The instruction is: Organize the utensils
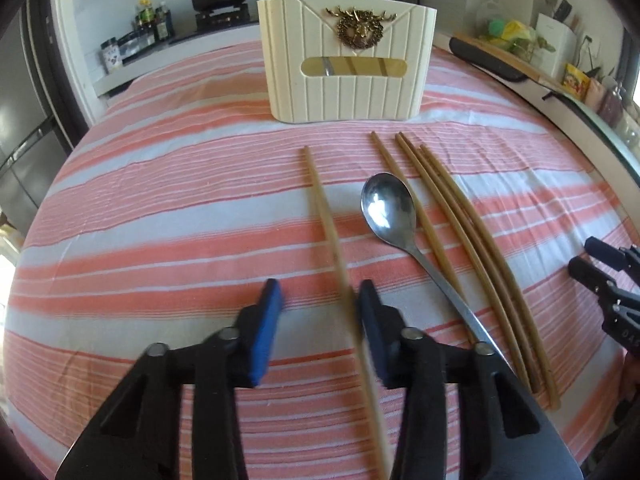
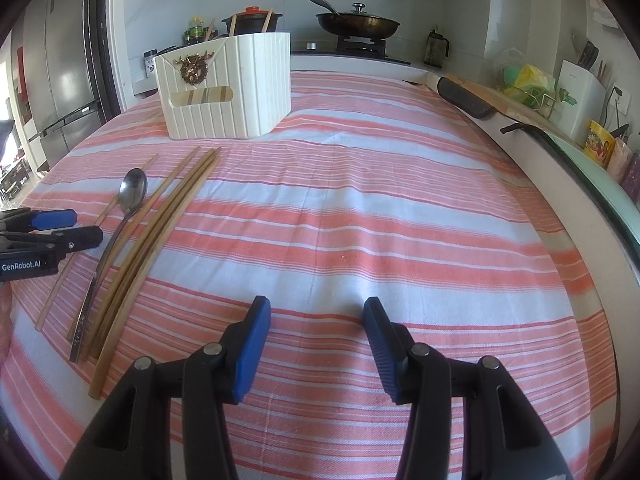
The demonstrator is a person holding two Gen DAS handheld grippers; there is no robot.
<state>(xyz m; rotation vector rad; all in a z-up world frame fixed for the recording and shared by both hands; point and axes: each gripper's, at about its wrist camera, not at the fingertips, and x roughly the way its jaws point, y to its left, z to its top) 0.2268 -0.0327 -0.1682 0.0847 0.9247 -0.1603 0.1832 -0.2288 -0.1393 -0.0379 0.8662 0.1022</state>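
Note:
A cream utensil holder (image 1: 346,60) with a gold deer badge stands at the far side of the striped cloth; it also shows in the right wrist view (image 2: 226,88), with chopsticks standing in it. A metal spoon (image 1: 390,210) and several wooden chopsticks (image 1: 460,240) lie in front of it. My left gripper (image 1: 318,300) is open over a single chopstick (image 1: 326,216), which runs between its pads close to the right one. My right gripper (image 2: 316,320) is open and empty over bare cloth, to the right of the utensils (image 2: 160,216).
A pink and white striped cloth (image 2: 380,200) covers the table. A stove with pans (image 2: 358,20), bottles and a knife block (image 2: 580,92) line the counter behind. The right gripper shows at the right edge of the left wrist view (image 1: 600,276).

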